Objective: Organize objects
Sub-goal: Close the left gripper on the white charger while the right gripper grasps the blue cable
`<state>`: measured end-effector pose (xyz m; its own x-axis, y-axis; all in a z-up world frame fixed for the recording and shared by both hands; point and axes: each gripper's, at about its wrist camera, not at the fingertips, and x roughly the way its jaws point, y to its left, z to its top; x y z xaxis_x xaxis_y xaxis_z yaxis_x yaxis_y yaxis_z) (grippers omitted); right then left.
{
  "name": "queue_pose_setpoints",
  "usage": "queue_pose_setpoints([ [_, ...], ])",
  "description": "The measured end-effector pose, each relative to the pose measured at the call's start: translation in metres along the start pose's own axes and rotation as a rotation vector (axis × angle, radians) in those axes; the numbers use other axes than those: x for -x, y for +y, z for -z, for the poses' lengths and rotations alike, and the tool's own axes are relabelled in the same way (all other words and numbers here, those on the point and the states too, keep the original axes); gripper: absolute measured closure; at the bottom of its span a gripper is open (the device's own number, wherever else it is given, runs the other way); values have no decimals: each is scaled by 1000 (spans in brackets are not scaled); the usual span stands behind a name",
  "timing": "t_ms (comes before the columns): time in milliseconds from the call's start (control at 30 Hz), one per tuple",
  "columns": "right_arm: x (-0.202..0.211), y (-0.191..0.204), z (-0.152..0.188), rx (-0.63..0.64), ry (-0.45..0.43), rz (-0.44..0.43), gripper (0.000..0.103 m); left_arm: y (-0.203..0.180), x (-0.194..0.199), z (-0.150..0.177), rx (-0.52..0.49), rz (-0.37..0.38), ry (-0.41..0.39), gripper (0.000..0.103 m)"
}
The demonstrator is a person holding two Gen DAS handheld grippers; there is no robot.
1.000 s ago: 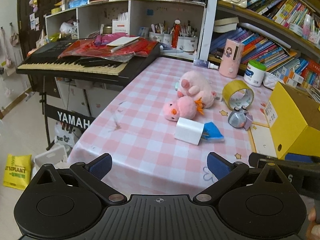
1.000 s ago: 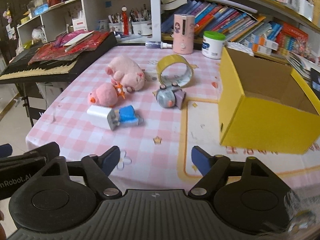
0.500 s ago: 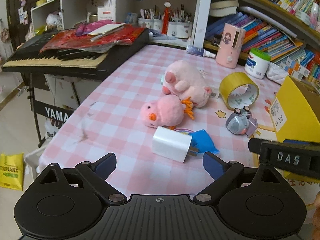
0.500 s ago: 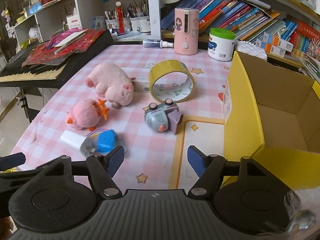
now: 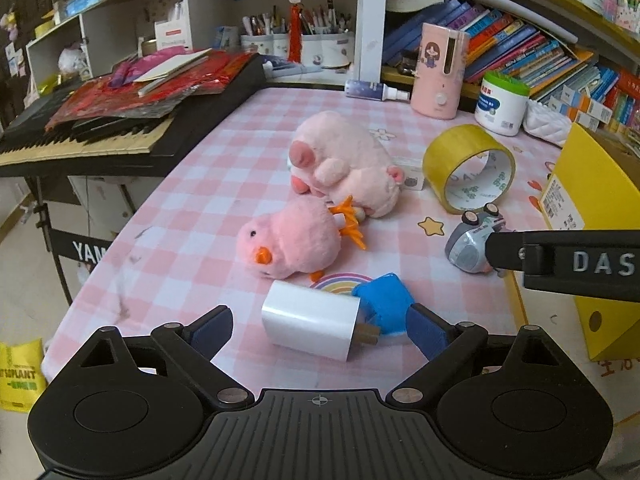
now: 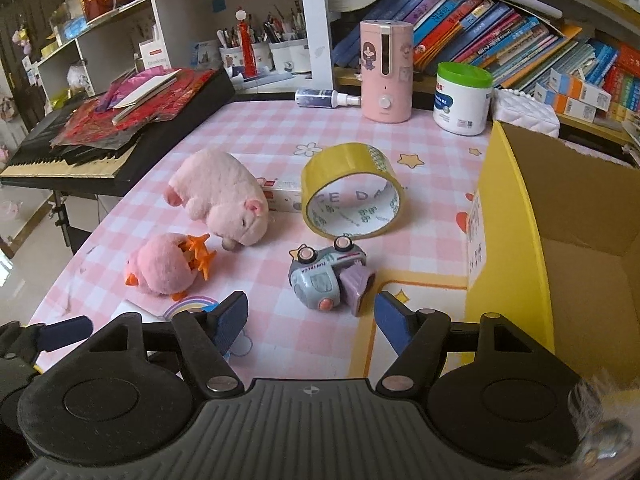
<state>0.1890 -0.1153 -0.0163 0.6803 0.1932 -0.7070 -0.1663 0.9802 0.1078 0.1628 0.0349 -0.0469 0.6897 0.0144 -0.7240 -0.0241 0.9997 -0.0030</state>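
On the pink checked table lie a white charger [image 5: 310, 324] with a blue piece [image 5: 382, 301], a pink chick plush [image 5: 290, 242] [image 6: 162, 266], a pink pig plush [image 5: 346, 166] [image 6: 222, 196], a yellow tape roll [image 5: 466, 166] [image 6: 352, 192] and a grey toy car [image 5: 468, 246] [image 6: 326, 280]. My left gripper [image 5: 318, 330] is open, its fingers on either side of the charger. My right gripper [image 6: 312, 320] is open just in front of the toy car. An open yellow box [image 6: 516, 248] [image 5: 584, 200] stands at the right.
A black keyboard [image 5: 92, 136] piled with red papers juts in at the left table edge. A pink dispenser [image 6: 386, 70], a white jar [image 6: 462, 98] and a spray bottle [image 6: 326, 98] stand at the back under bookshelves. The right gripper's body [image 5: 568, 264] crosses the left wrist view.
Both grippers have moved forward over the table. The left one has closed in on the white charger, the right one on the toy car. Both stay open.
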Motion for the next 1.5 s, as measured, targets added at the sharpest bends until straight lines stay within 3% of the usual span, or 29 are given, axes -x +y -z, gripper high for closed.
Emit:
queue_pose_setpoints([
  [200,-4,-2,-3,12,10,-11,33,-7,-13,1,-70,23,-10,15],
  [300,-5,0,-4,21,14,-31,33,-9,-16,4,-112,42,-22,27],
  [333,-5,0,-4,24,15,-40,33,-8,-17,4,-120,43,-21,36],
  [500,-11,6,-5,40,34,-77,33,1,-15,5,-111,47,-7,36],
  [700,-25,25,-8,85,77,-147,33,29,-4,8,-6,-1,20,37],
  [833,-42,46,-5,168,107,-190,34,50,0,9,58,-64,38,37],
  [1000,-66,69,1,313,97,-175,36,60,6,13,81,-94,46,37],
  [1100,-80,75,3,377,112,-174,44,65,8,14,84,-103,42,37],
  [1233,-84,71,4,364,124,-210,74,68,13,11,93,-94,33,37],
  [1500,-26,45,-3,186,60,-207,74,53,45,-4,64,-39,-44,37],
])
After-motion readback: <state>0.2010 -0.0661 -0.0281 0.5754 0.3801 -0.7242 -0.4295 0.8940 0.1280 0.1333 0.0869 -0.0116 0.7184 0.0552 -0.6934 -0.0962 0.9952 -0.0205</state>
